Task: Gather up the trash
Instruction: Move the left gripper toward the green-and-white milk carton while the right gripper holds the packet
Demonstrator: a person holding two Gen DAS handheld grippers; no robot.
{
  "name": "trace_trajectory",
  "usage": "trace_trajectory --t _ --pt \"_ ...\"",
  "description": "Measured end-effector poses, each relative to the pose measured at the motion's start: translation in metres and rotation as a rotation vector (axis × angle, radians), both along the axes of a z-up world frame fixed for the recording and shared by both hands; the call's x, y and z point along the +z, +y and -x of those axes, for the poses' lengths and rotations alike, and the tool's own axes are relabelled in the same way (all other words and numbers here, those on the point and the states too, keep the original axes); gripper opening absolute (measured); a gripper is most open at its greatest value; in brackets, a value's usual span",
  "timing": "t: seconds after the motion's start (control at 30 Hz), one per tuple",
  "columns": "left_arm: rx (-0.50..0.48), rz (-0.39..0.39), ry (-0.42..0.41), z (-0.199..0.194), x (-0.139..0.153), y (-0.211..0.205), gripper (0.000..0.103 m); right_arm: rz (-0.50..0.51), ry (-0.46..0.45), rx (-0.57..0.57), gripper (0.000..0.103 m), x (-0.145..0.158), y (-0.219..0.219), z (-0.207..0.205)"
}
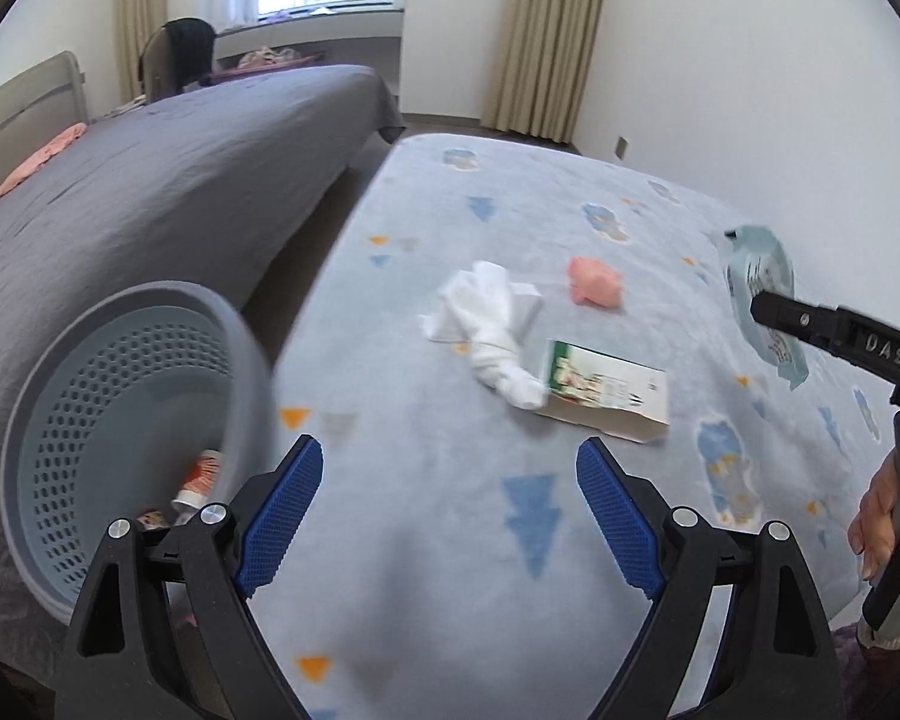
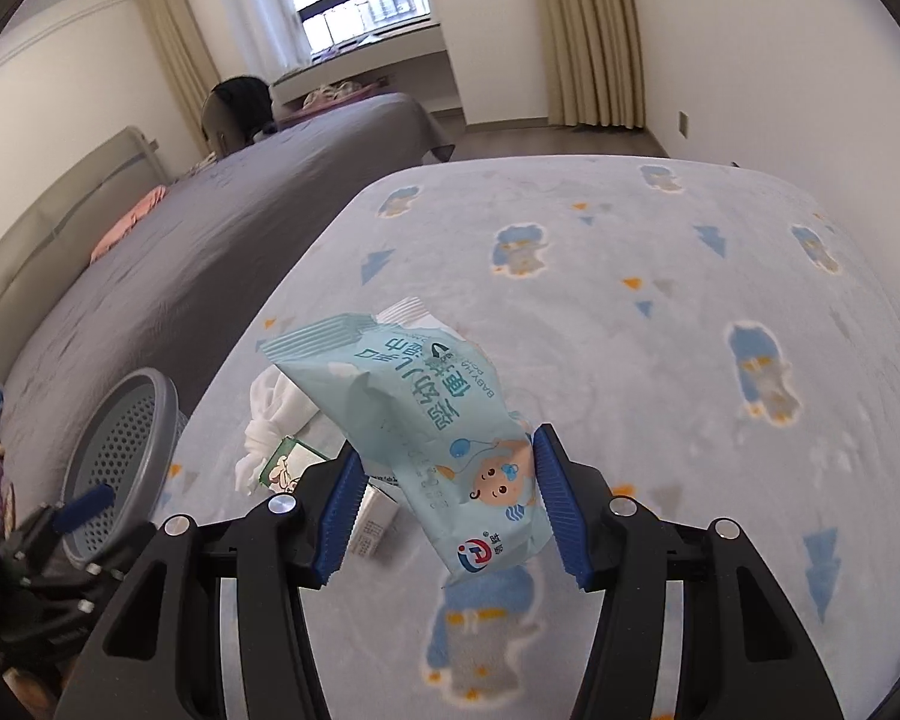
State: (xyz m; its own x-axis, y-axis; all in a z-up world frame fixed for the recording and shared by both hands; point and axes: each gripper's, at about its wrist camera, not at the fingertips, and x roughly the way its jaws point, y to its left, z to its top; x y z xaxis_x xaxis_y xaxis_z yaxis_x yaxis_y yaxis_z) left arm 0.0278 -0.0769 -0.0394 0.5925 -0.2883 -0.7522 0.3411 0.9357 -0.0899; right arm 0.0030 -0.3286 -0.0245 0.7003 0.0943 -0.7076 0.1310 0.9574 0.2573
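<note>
Step in hand: carrying trash to bin. Right gripper (image 2: pixel 444 504) has its fingers (image 2: pixel 339 516) closed partway on a light-blue wipes pack (image 2: pixel 426 420), held by its lower end, clear above the blue patterned blanket (image 2: pixel 690 312). Left gripper (image 1: pixel 447 516) fingers wide apart, nothing between them, hovering over blanket just right of the grey basket (image 1: pixel 90 420), which already holds some wrappers. On the blanket, near each other: white tissue wad (image 1: pixel 492 330), small carton (image 1: pixel 606 396), pink scrap (image 1: pixel 594 282). Next, by my read: swing pack left over basket rim, let go; left then free for tissue or carton
</note>
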Motion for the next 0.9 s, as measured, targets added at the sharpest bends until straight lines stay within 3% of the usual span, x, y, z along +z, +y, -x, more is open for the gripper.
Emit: trace_trajectory --t 0.6,0.9 --pt "-0.057 -0.032 0.12 -0.015 -0.046 -0.094 0.085 -0.082 -0.058 -0.003 0.054 0.021 -0.029 0.012" --pt "-0.019 -0.081 0.111 -0.03 -0.054 -0.12 0.086 -0.096 -0.071 0.016 0.054 0.026 -0.032 0.011"
